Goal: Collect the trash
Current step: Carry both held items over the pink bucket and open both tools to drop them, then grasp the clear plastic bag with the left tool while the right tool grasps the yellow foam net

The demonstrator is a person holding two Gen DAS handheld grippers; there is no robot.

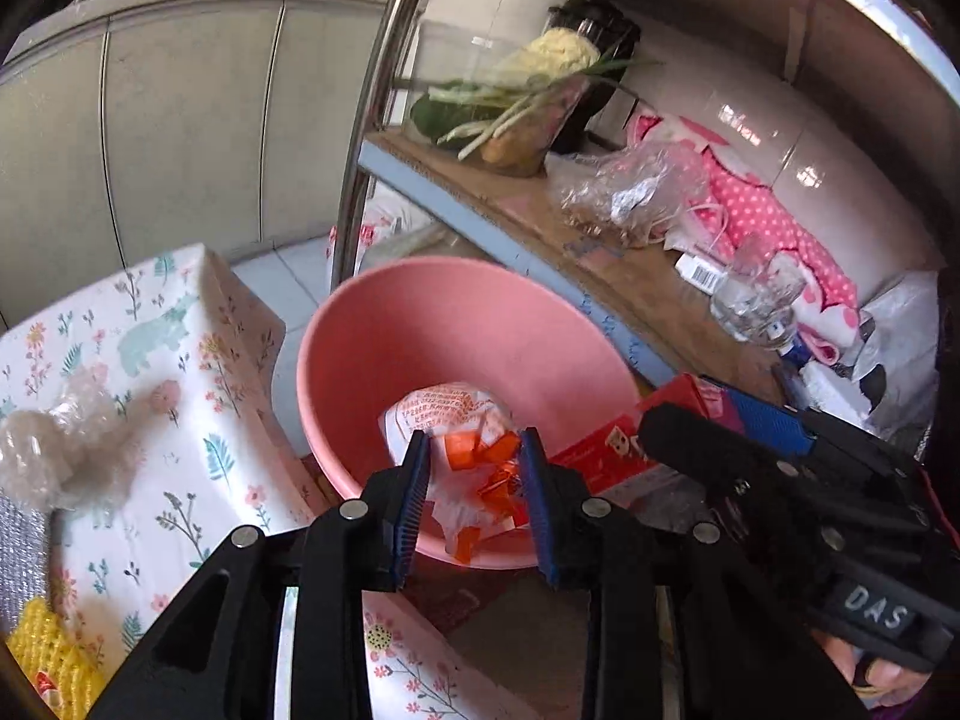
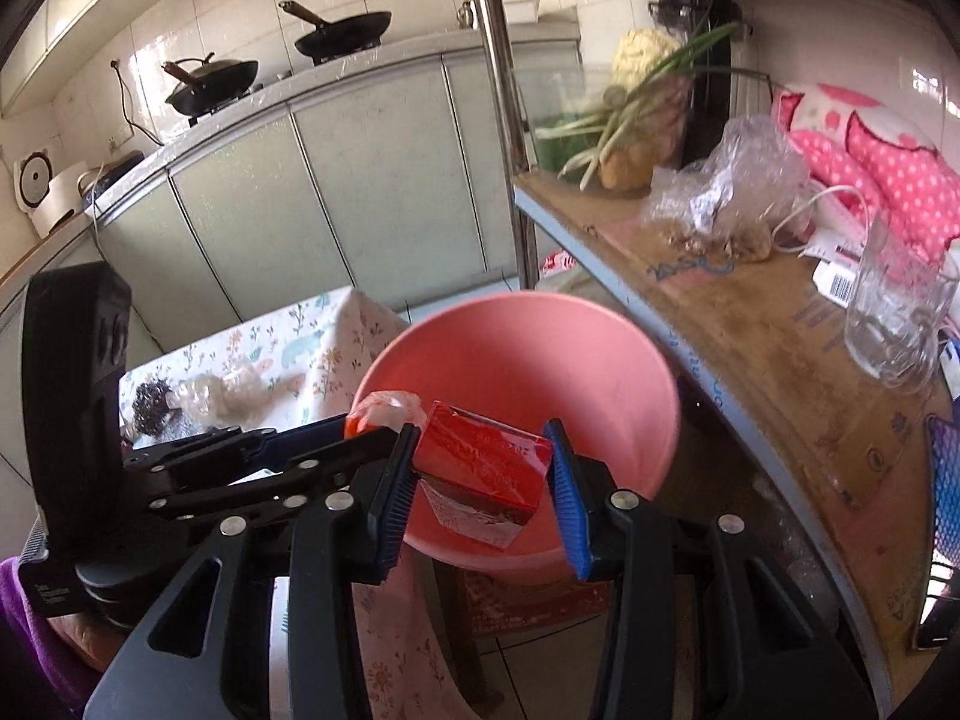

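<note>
A pink basin (image 1: 456, 330) stands below the table edge, also in the right wrist view (image 2: 540, 360). My left gripper (image 1: 477, 480) is over the basin, shut on a white and orange plastic wrapper (image 1: 474, 468). My right gripper (image 2: 480, 468) holds a red carton (image 2: 480, 468) between its jaws over the basin's near rim; the carton also shows in the left wrist view (image 1: 606, 450). A crumpled clear plastic wad (image 1: 54, 450) lies on the floral tablecloth (image 1: 180, 360).
A shelf (image 2: 750, 324) at the right carries a clear plastic bag (image 2: 732, 192), a glass mug (image 2: 894, 312), vegetables (image 2: 636, 114) and pink dotted cloth (image 2: 888, 168). A steel post (image 1: 366, 138) rises beside the basin. Kitchen cabinets (image 2: 360, 180) stand behind.
</note>
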